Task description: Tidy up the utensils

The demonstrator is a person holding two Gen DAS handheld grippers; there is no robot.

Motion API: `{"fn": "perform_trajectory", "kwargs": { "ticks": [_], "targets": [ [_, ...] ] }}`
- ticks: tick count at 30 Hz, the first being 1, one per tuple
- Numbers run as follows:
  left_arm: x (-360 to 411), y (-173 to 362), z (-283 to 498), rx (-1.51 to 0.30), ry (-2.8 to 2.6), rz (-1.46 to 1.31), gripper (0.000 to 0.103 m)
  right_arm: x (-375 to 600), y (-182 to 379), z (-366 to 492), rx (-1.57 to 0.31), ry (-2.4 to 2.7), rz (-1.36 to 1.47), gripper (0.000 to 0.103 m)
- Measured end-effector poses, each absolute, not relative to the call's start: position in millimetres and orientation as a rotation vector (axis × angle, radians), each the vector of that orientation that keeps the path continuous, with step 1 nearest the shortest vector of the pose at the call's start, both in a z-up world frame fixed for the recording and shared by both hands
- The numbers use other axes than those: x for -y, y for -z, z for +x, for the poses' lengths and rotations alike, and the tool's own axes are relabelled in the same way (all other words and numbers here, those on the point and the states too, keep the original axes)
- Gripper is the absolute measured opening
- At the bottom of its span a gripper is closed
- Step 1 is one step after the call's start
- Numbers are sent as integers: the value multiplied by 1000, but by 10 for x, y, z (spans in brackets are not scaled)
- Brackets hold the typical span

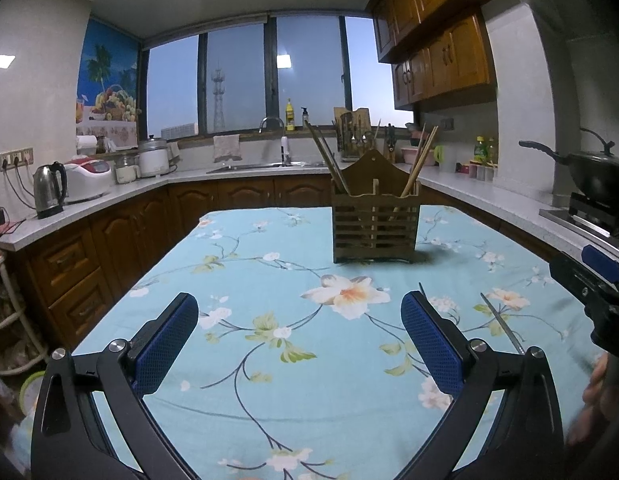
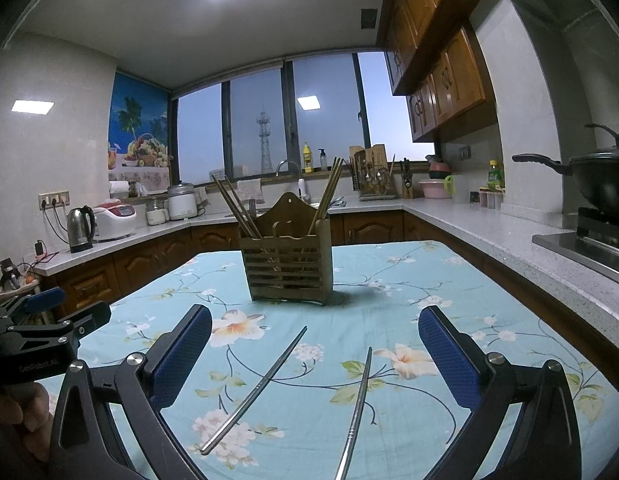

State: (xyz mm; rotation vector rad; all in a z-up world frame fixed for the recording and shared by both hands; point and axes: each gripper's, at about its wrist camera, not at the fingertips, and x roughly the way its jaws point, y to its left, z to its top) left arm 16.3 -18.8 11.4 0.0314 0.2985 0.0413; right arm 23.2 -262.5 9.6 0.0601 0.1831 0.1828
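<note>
Kitchen worktop [image 2: 449, 280] | our right tongs [image 2: 315, 340] & left tongs [image 1: 299, 328] spread, empty | 2 chopsticks [image 2: 253, 390] loose, prob. bound for holder [image 2: 287, 264]

Both cameras sit low over the surface [image 1: 249, 280], each looking forward between its own jaws toward the window wall at 12 o'clock. The left wrist view has the wooden chopstick holder [image 1: 375, 222] slightly toward 1 o'clock, with the right gripper [image 1: 589, 280] entering at 3 o'clock. The right wrist view sits beside it, with the same holder [image 2: 287, 268] just toward 11 o'clock and nearer, and the left gripper [image 2: 49, 320] at 9 o'clock. Two metal chopsticks [image 2: 255, 390] lie close beneath this lens. Both views share the floral tablecloth, holder, sink counter, window and wok.
</note>
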Motion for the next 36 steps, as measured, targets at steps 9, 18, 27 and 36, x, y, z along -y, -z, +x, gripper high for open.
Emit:
{"fn": "perform_trajectory", "kwargs": {
  "ticks": [9,18,27,36],
  "targets": [
    [189,-130,161,-298,-36,32,103,2611,-100,213,-185,-181,66,103],
    [197,-120,174,-300,-26,35,103,2609,-102,213,-188,-180,68,103],
    [201,-110,165,-302,-19,34,103,2601,-103,219,-185,-181,68,103],
    [206,-107,164,-302,-18,33,103,2594,-112,211,-180,-181,73,103]
  ]
}}
